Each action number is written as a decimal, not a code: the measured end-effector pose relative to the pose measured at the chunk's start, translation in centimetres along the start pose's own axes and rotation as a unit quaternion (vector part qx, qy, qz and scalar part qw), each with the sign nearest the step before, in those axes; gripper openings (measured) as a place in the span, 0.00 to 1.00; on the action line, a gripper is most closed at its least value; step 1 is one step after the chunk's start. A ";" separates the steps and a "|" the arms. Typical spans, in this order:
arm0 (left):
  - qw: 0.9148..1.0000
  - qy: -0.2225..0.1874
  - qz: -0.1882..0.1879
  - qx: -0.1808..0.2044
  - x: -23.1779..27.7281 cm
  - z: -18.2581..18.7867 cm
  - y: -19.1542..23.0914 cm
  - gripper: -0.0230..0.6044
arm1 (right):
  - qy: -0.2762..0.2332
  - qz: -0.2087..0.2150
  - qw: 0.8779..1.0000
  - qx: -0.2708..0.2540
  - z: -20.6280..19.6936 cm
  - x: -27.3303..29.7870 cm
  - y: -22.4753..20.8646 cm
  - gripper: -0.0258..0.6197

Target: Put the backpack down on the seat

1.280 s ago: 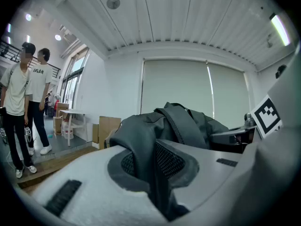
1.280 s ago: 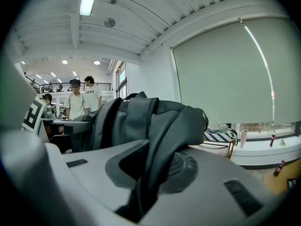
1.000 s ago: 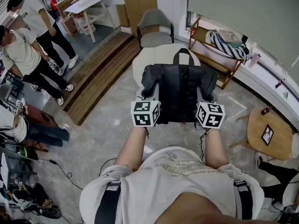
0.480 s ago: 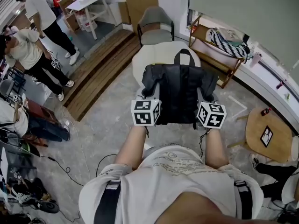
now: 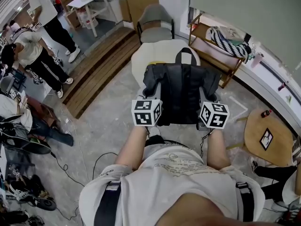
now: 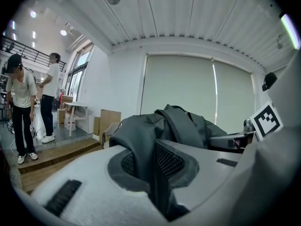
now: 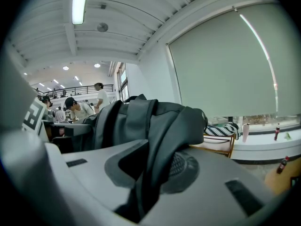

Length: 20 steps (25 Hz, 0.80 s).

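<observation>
A black backpack [image 5: 181,91] hangs spread between my two grippers, its top handle pointing away from me. It is just over the near edge of a round cream seat [image 5: 141,60]; whether it touches the seat I cannot tell. My left gripper [image 5: 153,92] is shut on the backpack's left side, a fold of dark fabric [image 6: 141,149] pinched between its pads [image 6: 171,161]. My right gripper [image 5: 207,95] holds the right side, and a fold of fabric [image 7: 164,135] runs down between its jaws over one pad [image 7: 186,166].
A grey chair [image 5: 155,25] stands behind the seat. A wooden rack [image 5: 209,44] with a striped cloth is at the right, by the window. A round wooden table [image 5: 263,135] stands at the near right. Wooden steps [image 5: 99,67], several people [image 5: 33,55] and floor cables [image 5: 70,173] are to the left.
The backpack and both grippers have stayed in nearly the same place over the seat. The people at the left have shifted about.
</observation>
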<state>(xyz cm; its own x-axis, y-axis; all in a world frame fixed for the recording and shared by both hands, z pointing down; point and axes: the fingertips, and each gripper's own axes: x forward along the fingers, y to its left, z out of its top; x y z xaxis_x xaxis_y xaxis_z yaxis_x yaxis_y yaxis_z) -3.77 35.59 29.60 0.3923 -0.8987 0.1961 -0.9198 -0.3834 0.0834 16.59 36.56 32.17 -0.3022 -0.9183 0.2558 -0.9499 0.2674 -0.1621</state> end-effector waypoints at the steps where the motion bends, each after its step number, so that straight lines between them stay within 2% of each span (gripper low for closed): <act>1: 1.000 0.001 0.001 0.001 0.2 0.0 -0.1 0.11 | 0.001 0.001 1.000 0.002 -0.1 0.1 -0.2 0.16; 13: 1.000 -0.001 0.000 -0.002 3.7 0.1 1.2 0.11 | 0.004 0.006 1.000 0.000 0.5 3.2 -1.3 0.16; 20: 1.000 0.004 0.006 -0.013 7.0 0.3 4.1 0.11 | 0.016 0.012 1.000 -0.007 1.6 7.4 -1.2 0.16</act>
<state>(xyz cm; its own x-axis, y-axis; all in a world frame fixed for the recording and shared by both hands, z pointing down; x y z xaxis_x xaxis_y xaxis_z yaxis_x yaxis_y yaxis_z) -4.79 27.69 31.00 0.3816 -0.9014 0.2045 -0.9241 -0.3669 0.1074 15.63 28.94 32.75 -0.3266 -0.9019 0.2826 -0.9435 0.2933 -0.1545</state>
